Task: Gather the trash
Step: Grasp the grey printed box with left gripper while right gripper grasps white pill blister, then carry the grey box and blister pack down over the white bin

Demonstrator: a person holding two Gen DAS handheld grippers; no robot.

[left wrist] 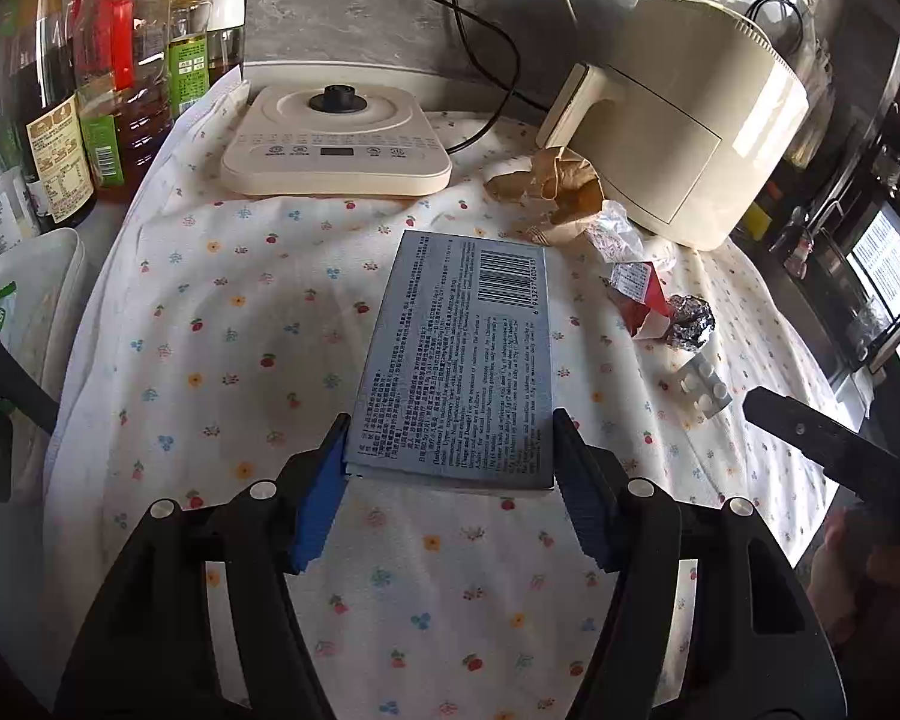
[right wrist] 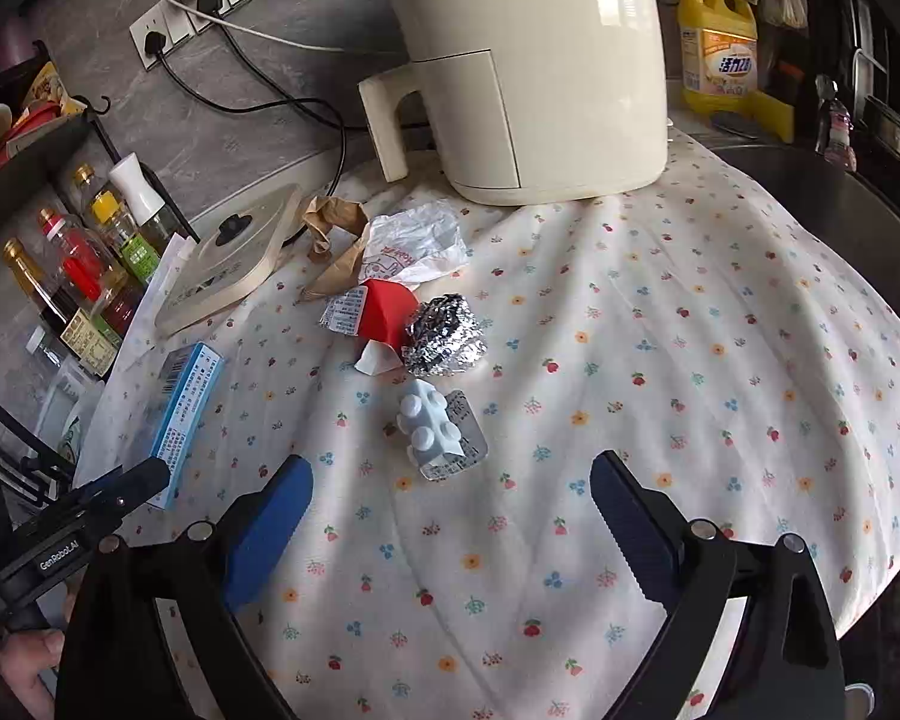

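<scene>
At the bottom of the left wrist view, the left tool (left wrist: 450,456) pinches the near end of the blue medicine box (left wrist: 459,354), light, crushable card best held across its narrow sides. The right tool (right wrist: 450,516) gapes empty, low in its frame, before the blister pack (right wrist: 444,432); beyond lie springy foil ball (right wrist: 447,333) and limp wrappers (right wrist: 414,243) on the bench (right wrist: 690,360).
</scene>
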